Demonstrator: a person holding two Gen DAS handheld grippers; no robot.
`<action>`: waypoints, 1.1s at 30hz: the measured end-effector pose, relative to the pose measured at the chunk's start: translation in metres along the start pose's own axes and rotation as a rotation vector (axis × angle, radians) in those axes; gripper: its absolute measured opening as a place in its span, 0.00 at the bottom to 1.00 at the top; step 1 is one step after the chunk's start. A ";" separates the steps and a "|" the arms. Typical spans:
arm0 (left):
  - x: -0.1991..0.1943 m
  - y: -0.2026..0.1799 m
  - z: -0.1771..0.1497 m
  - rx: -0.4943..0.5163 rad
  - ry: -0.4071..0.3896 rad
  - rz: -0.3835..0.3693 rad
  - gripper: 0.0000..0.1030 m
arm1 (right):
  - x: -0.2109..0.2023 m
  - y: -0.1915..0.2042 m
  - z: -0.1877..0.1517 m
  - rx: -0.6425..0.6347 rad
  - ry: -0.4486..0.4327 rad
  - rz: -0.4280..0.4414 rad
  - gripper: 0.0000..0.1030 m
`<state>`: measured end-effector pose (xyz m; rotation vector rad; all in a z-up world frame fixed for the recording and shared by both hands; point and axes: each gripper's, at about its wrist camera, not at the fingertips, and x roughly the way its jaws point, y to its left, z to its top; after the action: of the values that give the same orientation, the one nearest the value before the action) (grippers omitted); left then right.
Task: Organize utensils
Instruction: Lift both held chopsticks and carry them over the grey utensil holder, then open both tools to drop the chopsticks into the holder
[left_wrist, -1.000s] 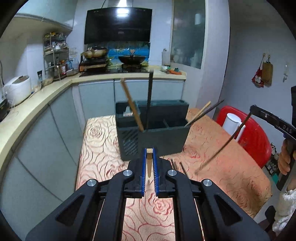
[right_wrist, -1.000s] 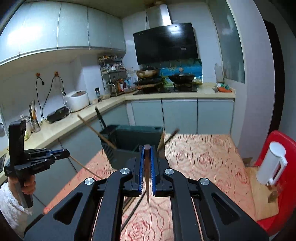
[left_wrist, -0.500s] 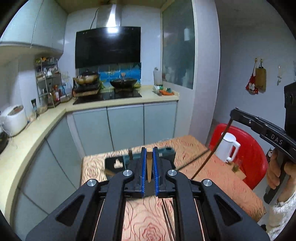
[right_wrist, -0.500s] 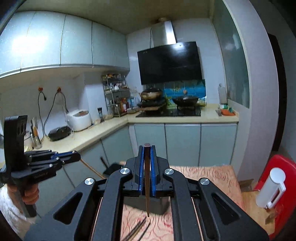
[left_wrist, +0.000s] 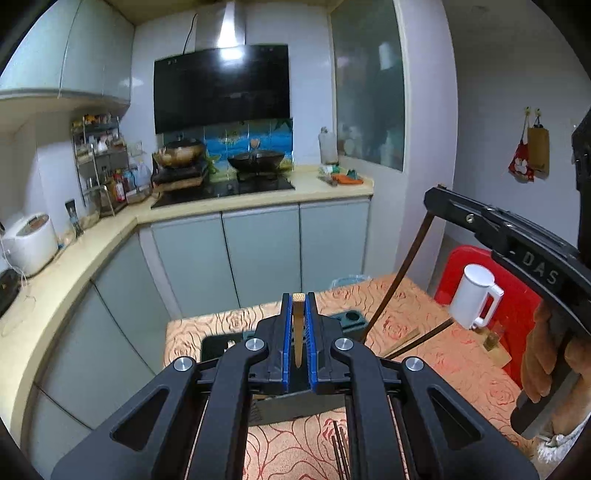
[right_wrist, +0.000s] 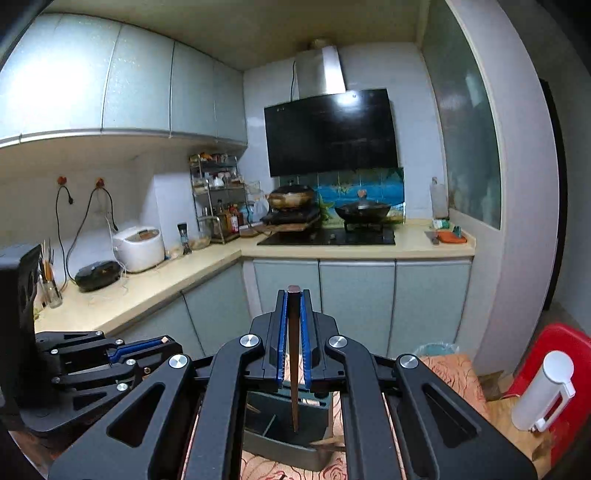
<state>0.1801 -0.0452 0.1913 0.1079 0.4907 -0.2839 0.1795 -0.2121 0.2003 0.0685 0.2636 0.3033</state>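
Note:
In the left wrist view my left gripper (left_wrist: 298, 295) is shut on a light wooden chopstick (left_wrist: 297, 332) that stands upright between the blue pads. The dark utensil holder (left_wrist: 351, 317) sits on the table below, mostly hidden by the fingers, with two chopsticks (left_wrist: 417, 341) leaning out to the right. My right gripper (left_wrist: 430, 195) shows high at the right with a dark chopstick (left_wrist: 402, 266) hanging from it. In the right wrist view my right gripper (right_wrist: 294, 291) is shut on that dark chopstick (right_wrist: 294, 369), whose tip hangs over the holder (right_wrist: 288, 439). The left gripper (right_wrist: 162, 341) is at the left.
The table (left_wrist: 443, 362) has a rose-patterned cloth, and loose dark chopsticks (left_wrist: 340, 454) lie on it near me. A white jug (left_wrist: 476, 295) stands on a red chair (left_wrist: 517, 295) to the right. A kitchen counter (right_wrist: 147, 288) runs along the left and back.
Both grippers have risen, each with its chopstick still held. The holder has dropped low in both views and is now largely behind the fingers.

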 end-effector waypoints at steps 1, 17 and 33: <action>0.006 0.001 -0.004 -0.003 0.013 0.004 0.06 | 0.004 -0.001 -0.006 -0.006 0.015 -0.005 0.07; 0.044 0.013 -0.044 -0.022 0.104 0.034 0.06 | 0.028 0.002 -0.057 -0.041 0.152 -0.010 0.07; 0.030 0.015 -0.044 -0.027 0.075 0.051 0.36 | 0.024 -0.002 -0.058 -0.029 0.151 -0.011 0.27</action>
<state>0.1898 -0.0304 0.1387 0.1048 0.5652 -0.2240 0.1869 -0.2056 0.1380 0.0153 0.4092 0.3016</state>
